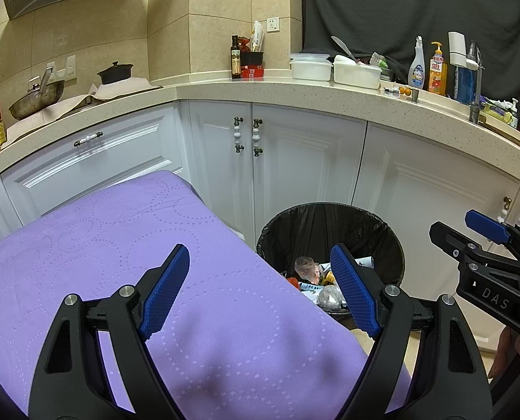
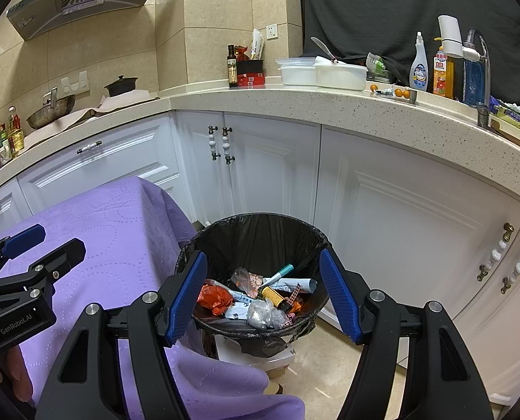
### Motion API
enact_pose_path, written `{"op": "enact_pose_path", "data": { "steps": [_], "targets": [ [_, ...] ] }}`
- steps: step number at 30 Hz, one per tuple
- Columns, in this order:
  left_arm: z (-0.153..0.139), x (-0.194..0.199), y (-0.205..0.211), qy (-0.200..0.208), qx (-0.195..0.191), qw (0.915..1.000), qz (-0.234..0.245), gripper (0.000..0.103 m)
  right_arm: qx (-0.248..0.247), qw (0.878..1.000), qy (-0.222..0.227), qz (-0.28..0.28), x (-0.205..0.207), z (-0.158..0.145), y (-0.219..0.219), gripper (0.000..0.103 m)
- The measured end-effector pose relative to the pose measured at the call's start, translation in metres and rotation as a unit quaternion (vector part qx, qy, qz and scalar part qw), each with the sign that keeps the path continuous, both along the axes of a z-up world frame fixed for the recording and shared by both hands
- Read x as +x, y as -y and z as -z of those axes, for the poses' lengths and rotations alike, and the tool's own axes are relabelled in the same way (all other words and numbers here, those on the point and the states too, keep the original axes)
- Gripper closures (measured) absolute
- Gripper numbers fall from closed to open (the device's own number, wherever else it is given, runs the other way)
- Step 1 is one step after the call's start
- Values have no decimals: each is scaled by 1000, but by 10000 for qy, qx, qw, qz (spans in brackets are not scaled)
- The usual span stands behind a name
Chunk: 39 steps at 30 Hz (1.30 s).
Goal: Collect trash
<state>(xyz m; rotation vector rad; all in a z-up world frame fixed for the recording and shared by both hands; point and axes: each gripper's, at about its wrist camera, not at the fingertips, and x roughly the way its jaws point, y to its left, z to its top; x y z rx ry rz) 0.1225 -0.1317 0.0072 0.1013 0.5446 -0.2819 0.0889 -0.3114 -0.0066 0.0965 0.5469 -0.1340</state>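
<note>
A round bin with a black liner (image 2: 256, 234) stands on the floor beside a table under a purple cloth (image 1: 120, 245). It holds several pieces of trash: a red wrapper (image 2: 215, 297), a clear crumpled bag (image 2: 265, 315), a teal marker (image 2: 277, 273) and a small yellow bottle (image 2: 273, 295). My right gripper (image 2: 263, 290) is open and empty above the bin. My left gripper (image 1: 260, 290) is open and empty over the table's right edge, with the bin (image 1: 329, 224) beyond it. The right gripper (image 1: 469, 231) also shows at the right of the left wrist view.
White cabinets (image 2: 382, 210) under a speckled counter (image 2: 329, 105) curve behind the bin. The counter carries white tubs (image 2: 340, 70), bottles (image 2: 419, 70), a tap (image 2: 483, 56) and a wok (image 1: 36, 98). Beige floor tile (image 2: 329, 367) lies right of the table.
</note>
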Motion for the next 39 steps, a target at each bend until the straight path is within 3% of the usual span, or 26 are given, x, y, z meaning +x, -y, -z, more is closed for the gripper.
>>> {"op": "enact_pose_path", "data": {
  "steps": [21,24,31,39],
  "targets": [
    [-6,-1,2,30,-10,10000,3,22,-2,10000,1,-2,1,0,1,37],
    [-7,-2,3,69,-3,10000,-10,11,-1,10000,1,-4,0,0,0,37],
    [-9,-2,4,156,0,9999,-11,5,-5,10000,-2,-2,1,0,1,36],
    [-6,-2,13,150,50,9998,143,5,2,10000,5,16,-2,0,2,35]
  ]
}}
